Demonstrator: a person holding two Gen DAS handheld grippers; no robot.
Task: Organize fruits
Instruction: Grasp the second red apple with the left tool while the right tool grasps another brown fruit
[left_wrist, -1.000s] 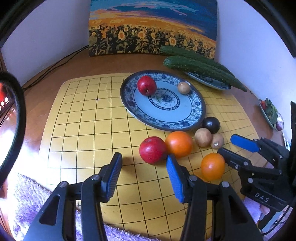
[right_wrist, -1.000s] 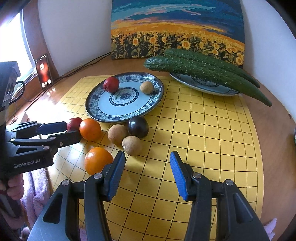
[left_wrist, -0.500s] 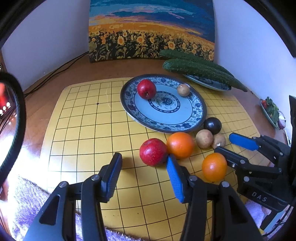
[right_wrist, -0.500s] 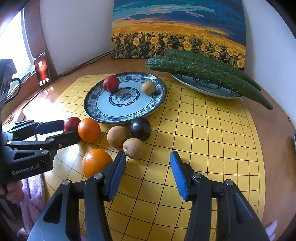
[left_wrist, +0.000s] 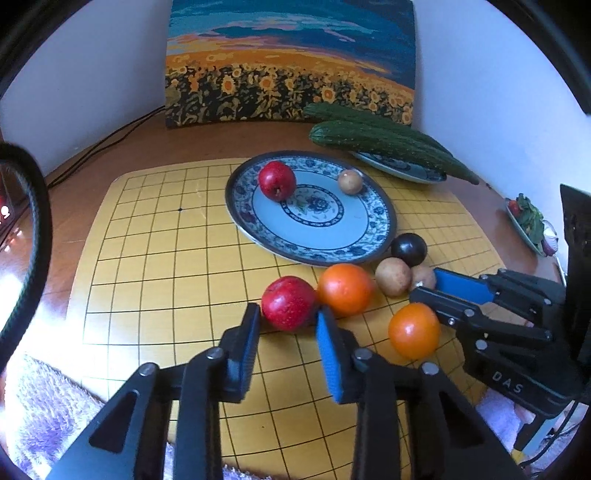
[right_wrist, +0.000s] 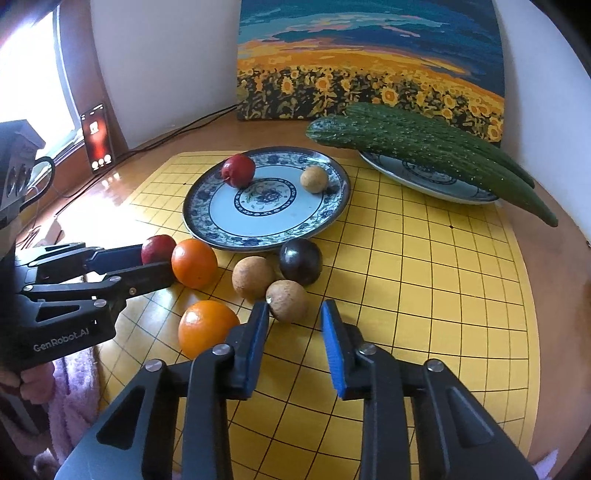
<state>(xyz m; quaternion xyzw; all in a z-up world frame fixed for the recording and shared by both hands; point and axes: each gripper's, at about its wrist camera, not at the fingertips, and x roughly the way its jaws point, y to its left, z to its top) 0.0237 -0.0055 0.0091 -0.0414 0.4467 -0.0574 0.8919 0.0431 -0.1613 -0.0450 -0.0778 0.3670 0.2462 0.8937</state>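
The left gripper, marked "GenRobot.AI", stands apart around one red apple; the right gripper, marked "DAS", gapes before one of two brown fruits. Two oranges and one dark plum lie beyond, before the plate carrying another apple and another brown fruit.

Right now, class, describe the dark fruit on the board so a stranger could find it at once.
Start at the yellow grid board and find the blue-patterned plate holding a red apple. Just off the plate's near rim lies a loose cluster of fruit. The dark plum is the only near-black, glossy one there, touching two dull tan fruits, with oranges further left.
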